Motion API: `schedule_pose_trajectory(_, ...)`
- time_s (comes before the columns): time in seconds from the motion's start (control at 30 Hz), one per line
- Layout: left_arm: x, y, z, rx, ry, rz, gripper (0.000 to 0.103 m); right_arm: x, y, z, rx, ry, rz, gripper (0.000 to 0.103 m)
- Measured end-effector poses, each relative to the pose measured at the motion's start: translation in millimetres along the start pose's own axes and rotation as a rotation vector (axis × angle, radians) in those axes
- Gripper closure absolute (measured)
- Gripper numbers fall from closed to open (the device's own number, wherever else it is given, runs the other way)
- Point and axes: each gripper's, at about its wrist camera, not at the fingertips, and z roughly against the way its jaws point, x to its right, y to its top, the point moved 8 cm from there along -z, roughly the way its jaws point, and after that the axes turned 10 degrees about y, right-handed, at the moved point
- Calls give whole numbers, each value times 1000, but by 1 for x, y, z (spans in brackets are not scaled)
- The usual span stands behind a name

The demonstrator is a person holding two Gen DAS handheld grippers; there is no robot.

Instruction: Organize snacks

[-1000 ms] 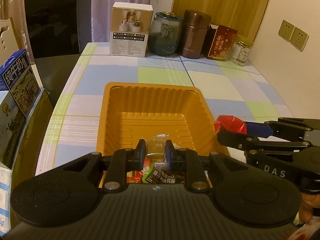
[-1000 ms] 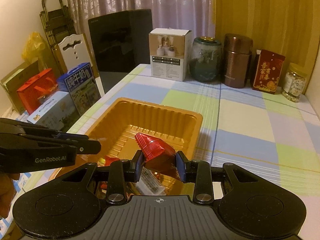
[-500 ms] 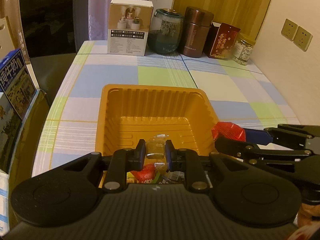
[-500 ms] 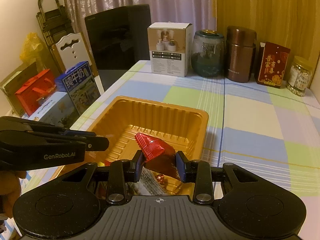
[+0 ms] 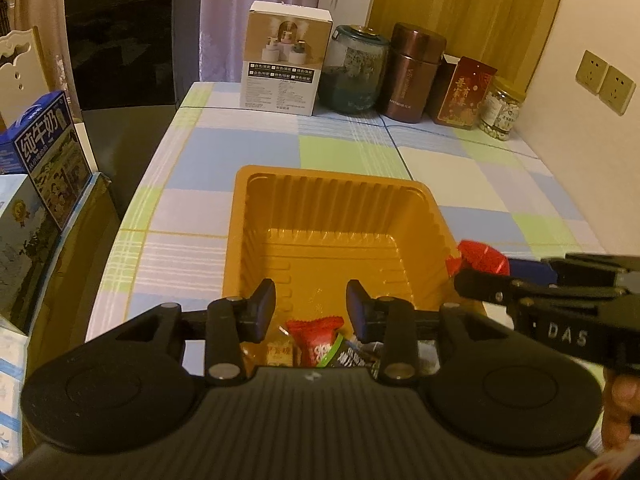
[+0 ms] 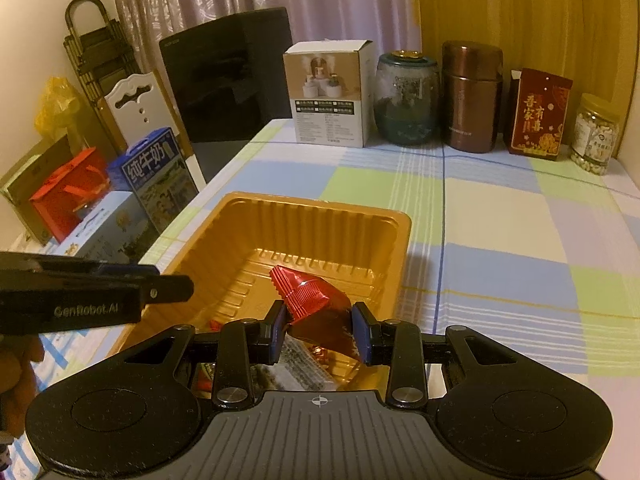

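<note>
- The left hand-held gripper has just been opening: its jaws stand parted over the near end of the orange tray, with nothing between the pads.
- A moment ago those jaws pinched a small clear-wrapped candy; now it is out of them, and a red-wrapped sweet and other wrapped snacks lie on the tray floor just below.
- The right hand-held gripper is clamped on a red foil packet, held over the tray's near right part as before.
- Only the right wrist view shows both pads pressing that packet; the left wrist view shows just the packet's red tip beside the tray's right rim.
- The far half of the tray is bare, and the checked surface lies open to its right and behind it.
- Along the back edge stand a white box, a glass jar and a brown canister, well apart from the tray.
- The left edge drops to a milk carton.
</note>
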Motion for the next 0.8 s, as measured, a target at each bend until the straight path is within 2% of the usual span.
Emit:
schedule_pose_trajectory(0.43,-4,0,2,1,16,-11,62,-6,8,-11,-14,20,-10,67)
schedule_pose_trajectory(0.8,-5,8,-5,5,17,-22,60,3,13,-27,-49,-4,-45,67)
